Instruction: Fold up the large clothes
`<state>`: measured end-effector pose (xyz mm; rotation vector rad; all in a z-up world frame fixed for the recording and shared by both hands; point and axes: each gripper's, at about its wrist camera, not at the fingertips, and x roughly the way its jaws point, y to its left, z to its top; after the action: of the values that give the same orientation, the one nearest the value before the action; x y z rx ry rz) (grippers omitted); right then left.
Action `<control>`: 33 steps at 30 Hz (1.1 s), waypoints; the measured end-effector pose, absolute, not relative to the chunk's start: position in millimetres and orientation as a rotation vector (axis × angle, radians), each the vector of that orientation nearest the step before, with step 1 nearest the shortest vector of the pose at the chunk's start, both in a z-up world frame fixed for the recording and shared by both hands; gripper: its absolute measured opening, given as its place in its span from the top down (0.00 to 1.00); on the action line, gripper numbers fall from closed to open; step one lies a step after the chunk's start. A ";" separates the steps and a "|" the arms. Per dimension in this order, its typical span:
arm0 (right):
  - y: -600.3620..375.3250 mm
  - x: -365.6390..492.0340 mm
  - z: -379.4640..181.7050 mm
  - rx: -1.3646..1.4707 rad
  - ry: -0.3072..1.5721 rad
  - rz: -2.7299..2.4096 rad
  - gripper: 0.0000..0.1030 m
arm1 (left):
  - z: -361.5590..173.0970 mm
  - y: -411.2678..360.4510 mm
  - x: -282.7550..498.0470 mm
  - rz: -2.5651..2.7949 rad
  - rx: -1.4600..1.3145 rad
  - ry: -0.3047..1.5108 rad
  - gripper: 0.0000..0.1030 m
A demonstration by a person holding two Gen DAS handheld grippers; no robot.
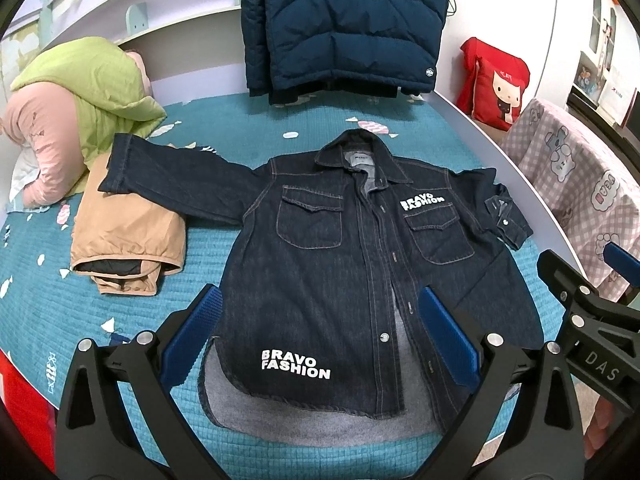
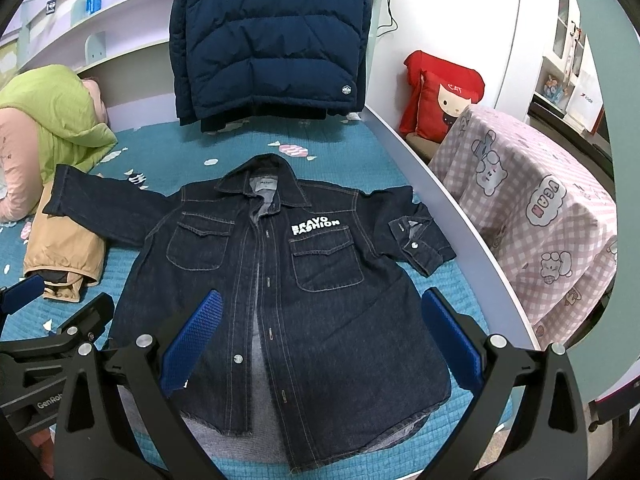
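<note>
Two grippers are hovering over the near hem of a dark indigo denim jacket with white "BRAVO FASHION" lettering [image 1: 340,248], which is lying face up and mostly spread on the teal quilted bed cover [image 1: 248,128]. The left gripper [image 1: 320,336] is hanging with its jaws spread wide and gripping nothing, the hem lying between and just beyond them; the right gripper [image 2: 320,336] is likewise released, its jaws straddling the open front placket. Ahead of the left jaws and off to their left, one sleeve is stretching out flat and overlapping a folded tan padded garment [image 1: 128,240]. Ahead of the right jaws and to their right, the other sleeve is already bunched inward, its cuff turned back. Folding seems to be only beginning: nothing is being pinched yet. The next move probably calls for lowering each set of jaws to a side seam or sleeve, closing on the cloth, and drawing it toward the centre line.
</note>
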<state>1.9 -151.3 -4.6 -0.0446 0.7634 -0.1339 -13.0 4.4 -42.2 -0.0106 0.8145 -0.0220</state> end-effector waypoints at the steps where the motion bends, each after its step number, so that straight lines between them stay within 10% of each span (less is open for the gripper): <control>1: -150.8 2.8 -5.3 -0.046 0.768 -0.133 0.07 | -42.7 5.0 -9.2 -0.022 -0.013 0.822 0.05; 33: -20.4 177.6 -68.7 -0.046 0.994 0.161 0.08 | -88.6 168.1 77.4 0.227 -0.223 1.072 0.05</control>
<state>177.6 -20.4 -68.7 -0.0463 0.9939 0.1612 77.4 168.1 -88.6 -0.2235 1.0720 0.2266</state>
